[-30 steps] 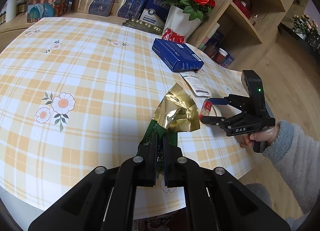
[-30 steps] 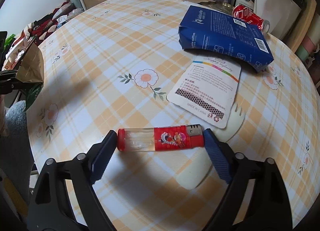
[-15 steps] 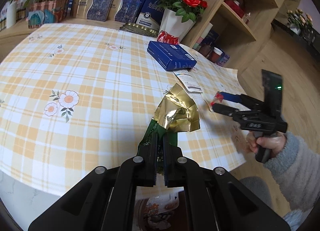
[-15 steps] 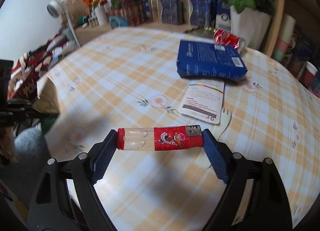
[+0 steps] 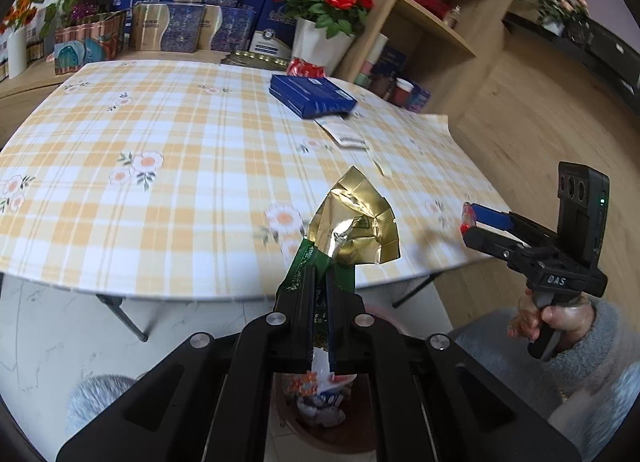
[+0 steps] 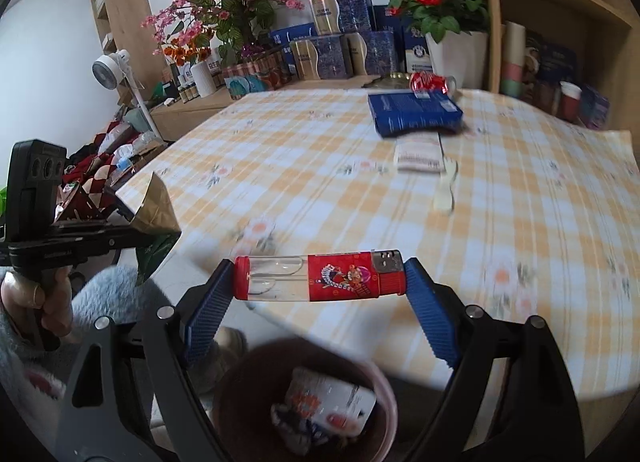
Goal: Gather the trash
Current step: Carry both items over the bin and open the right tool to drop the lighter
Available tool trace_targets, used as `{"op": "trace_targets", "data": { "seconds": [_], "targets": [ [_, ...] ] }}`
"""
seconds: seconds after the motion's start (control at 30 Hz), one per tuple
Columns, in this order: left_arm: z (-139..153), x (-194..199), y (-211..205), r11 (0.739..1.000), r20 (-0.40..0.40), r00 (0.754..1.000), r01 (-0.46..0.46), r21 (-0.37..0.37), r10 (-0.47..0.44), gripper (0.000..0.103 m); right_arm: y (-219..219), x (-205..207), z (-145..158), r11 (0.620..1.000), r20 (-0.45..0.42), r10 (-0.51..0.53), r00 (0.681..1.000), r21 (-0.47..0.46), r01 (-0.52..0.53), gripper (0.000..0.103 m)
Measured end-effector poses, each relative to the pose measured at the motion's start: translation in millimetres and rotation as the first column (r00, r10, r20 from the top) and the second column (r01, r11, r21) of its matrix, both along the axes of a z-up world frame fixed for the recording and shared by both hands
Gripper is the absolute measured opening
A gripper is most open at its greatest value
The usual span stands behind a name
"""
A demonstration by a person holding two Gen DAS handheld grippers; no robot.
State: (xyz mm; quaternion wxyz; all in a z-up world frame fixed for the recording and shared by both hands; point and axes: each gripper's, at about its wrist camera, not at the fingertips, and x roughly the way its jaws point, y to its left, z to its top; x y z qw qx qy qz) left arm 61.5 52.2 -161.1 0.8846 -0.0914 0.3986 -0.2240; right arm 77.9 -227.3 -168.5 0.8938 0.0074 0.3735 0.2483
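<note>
My left gripper (image 5: 320, 278) is shut on a green and gold foil wrapper (image 5: 356, 222), held off the near edge of the table above a brown trash bin (image 5: 320, 422). My right gripper (image 6: 318, 278) is shut on a red and clear lighter (image 6: 320, 276), gripped end to end, above the same bin (image 6: 240, 382), which holds crumpled packets. The right gripper also shows in the left wrist view (image 5: 476, 226), and the left gripper with the wrapper in the right wrist view (image 6: 132, 222).
The table (image 6: 520, 222) with a yellow plaid cloth carries a blue box (image 6: 414, 112), a white sachet (image 6: 418, 154), a small plastic fork (image 6: 446, 186) and a red can (image 6: 428, 82). Flower pots and boxes stand behind. Wooden shelves are at right.
Both grippers pulled back from the table with their loads and now hang past its near edge over the trash bin, which has come into view.
</note>
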Motion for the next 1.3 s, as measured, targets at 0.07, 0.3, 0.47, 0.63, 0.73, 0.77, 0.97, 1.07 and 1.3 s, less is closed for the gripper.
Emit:
{"op": "trace_targets", "data": {
  "seconds": [0.07, 0.3, 0.47, 0.63, 0.73, 0.77, 0.97, 1.07, 1.3],
  "targets": [
    [-5, -7, -1, 1.000, -0.002, 1.000, 0.007, -0.007, -0.007, 0.005, 0, -15, -11, 1.000, -0.026, -0.010, 1.000, 0.007, 0.011, 0.084],
    [-24, -22, -11, 0.999, -0.003, 0.999, 0.050, -0.010, -0.050, 0.005, 15, -47, -56, 0.998, -0.097, -0.022, 0.995, -0.058, 0.016, 0.084],
    [-35, -23, -23, 0.997, -0.018, 0.997, 0.072, 0.036, -0.071, 0.005, 20, -49, -83, 0.994, -0.128, -0.040, 0.991, -0.109, 0.026, 0.084],
    [-47, -17, -29, 0.995, -0.059, 0.996, 0.076, 0.065, -0.072, 0.005, 22, -43, -100, 0.990, -0.162, -0.053, 0.985, -0.138, 0.031, 0.084],
    [-50, -13, -26, 0.997, -0.069, 0.996, 0.061, 0.057, -0.057, 0.005, 23, -40, -109, 0.988, -0.197, -0.060, 0.979, -0.152, 0.030, 0.084],
    [-51, -13, -25, 0.997, -0.069, 0.996, 0.057, 0.055, -0.053, 0.005, 23, -39, -110, 0.987, -0.204, -0.060, 0.977, -0.155, 0.028, 0.084],
    [-52, -12, -22, 0.998, -0.074, 0.996, 0.044, 0.049, -0.040, 0.005, 27, -39, -114, 0.984, -0.218, -0.056, 0.974, -0.175, 0.018, 0.084],
    [-51, -12, -22, 0.998, -0.074, 0.996, 0.044, 0.048, -0.040, 0.005, 28, -39, -115, 0.984, -0.219, -0.054, 0.974, -0.179, 0.014, 0.084],
    [-51, -13, -22, 0.998, -0.073, 0.997, 0.042, 0.046, -0.039, 0.005, 31, -38, -117, 0.982, -0.226, -0.050, 0.973, -0.188, 0.006, 0.084]
  ]
}}
